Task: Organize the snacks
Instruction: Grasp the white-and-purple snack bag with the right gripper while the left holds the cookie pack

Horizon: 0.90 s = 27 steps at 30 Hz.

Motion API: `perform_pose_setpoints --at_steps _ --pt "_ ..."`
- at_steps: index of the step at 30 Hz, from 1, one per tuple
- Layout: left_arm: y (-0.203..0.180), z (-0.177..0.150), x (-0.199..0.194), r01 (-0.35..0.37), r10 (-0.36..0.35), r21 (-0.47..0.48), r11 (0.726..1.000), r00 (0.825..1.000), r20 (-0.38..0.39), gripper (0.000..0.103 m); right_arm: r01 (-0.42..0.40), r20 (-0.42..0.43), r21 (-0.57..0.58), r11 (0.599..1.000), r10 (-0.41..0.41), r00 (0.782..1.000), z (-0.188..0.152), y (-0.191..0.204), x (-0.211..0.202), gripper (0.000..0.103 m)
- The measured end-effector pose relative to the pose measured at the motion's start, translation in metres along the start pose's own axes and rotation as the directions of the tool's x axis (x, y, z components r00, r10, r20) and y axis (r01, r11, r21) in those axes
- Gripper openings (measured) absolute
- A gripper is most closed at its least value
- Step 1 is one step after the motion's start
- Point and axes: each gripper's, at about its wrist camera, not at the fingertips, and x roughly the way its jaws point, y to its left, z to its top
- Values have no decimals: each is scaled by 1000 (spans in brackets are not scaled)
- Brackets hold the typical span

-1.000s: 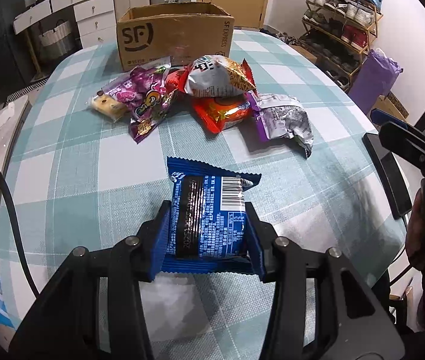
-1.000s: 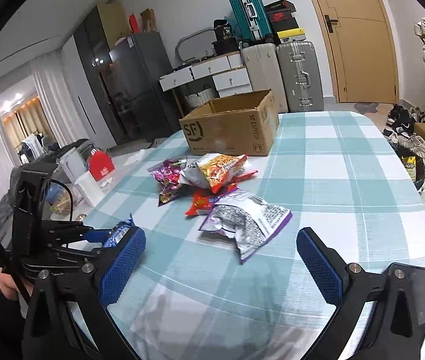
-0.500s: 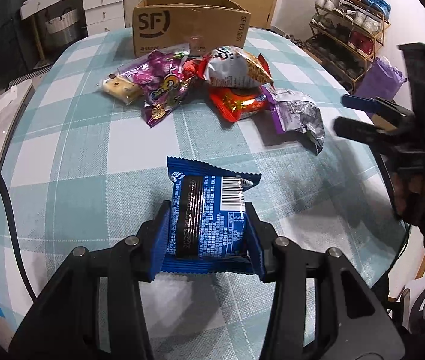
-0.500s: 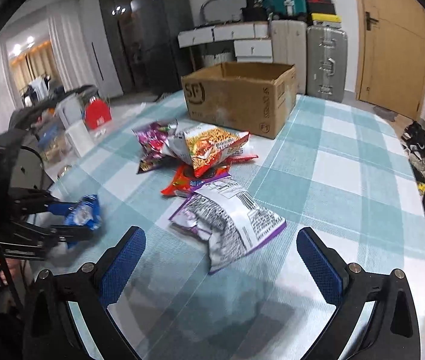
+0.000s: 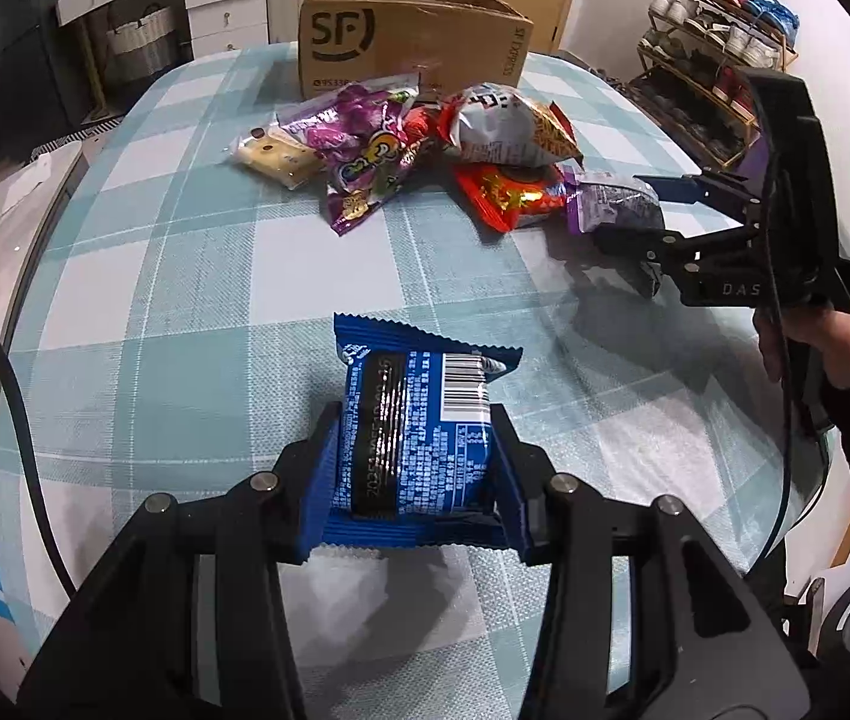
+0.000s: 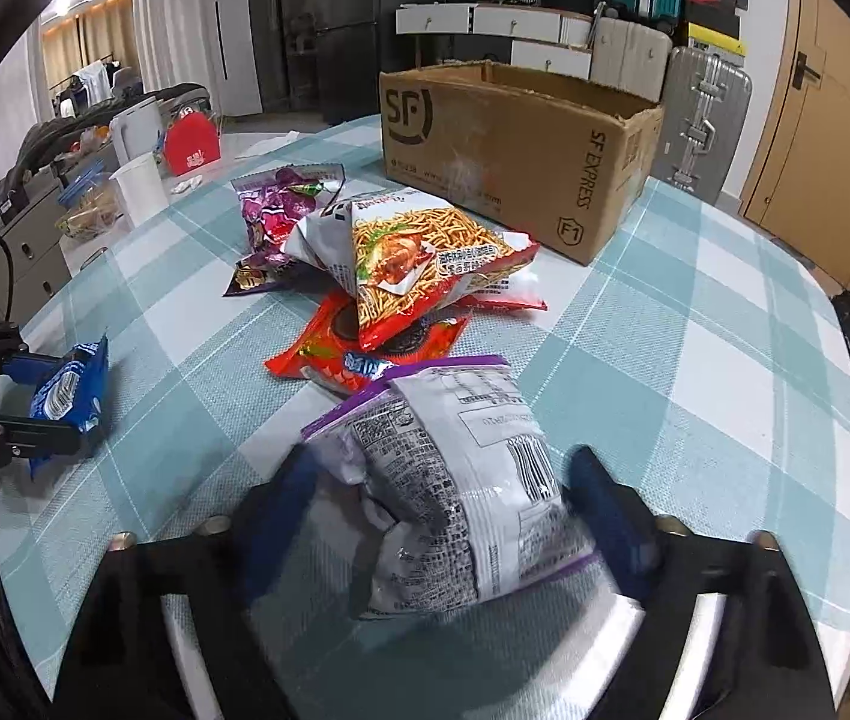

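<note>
My right gripper [image 6: 443, 510]: fingers motion-blurred, grip on silver-purple bag [image 6: 461, 480] unclear. Red packet [image 6: 365, 342] half hidden under noodle bag [image 6: 419, 252].

**Snacks on the checked desk, box at the back**

My blue cookie packet [image 5: 419, 426] sits low in the centre of the left view, barcode side up, pinched at both sides and lifted clear of the cloth. In my right view the silver-and-purple bag [image 6: 461, 480] fills the lower centre, crumpled, printed back showing, its top edge touching the red packet [image 6: 365, 342]. Above that, mid-frame, the noodle snack bag [image 6: 419, 252] lies puffed and tilted across the red one. The purple candy bag [image 6: 272, 216] lies left of it. A pale biscuit pack [image 5: 272, 156] rests upper left in my left view. The open cardboard box [image 6: 521, 144] stands upright behind the heap.
</note>
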Motion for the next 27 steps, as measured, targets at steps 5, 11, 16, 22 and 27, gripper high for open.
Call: perform_pose_setpoints --at_steps 5,11,16,22,27 --pt "-2 -2 -2 -2 2 -1 1000 1000 1 43 -42 -4 57 997 42 999 1 -5 4 70" --pt "-4 -4 0 4 -4 -5 1000 1000 -10 43 -71 22 131 989 68 997 -7 -10 -7 52" --pt "-4 -4 -4 9 -9 -7 1000 1000 4 43 -108 63 230 967 96 993 -20 -20 -24 49" --pt "-1 -3 -5 10 -10 -27 1000 1000 1 43 -161 128 292 943 128 983 -34 -15 -49 47" --pt "-6 -2 -4 2 -2 -16 1000 1000 -5 43 -208 173 341 917 157 972 -48 -5 -63 47"
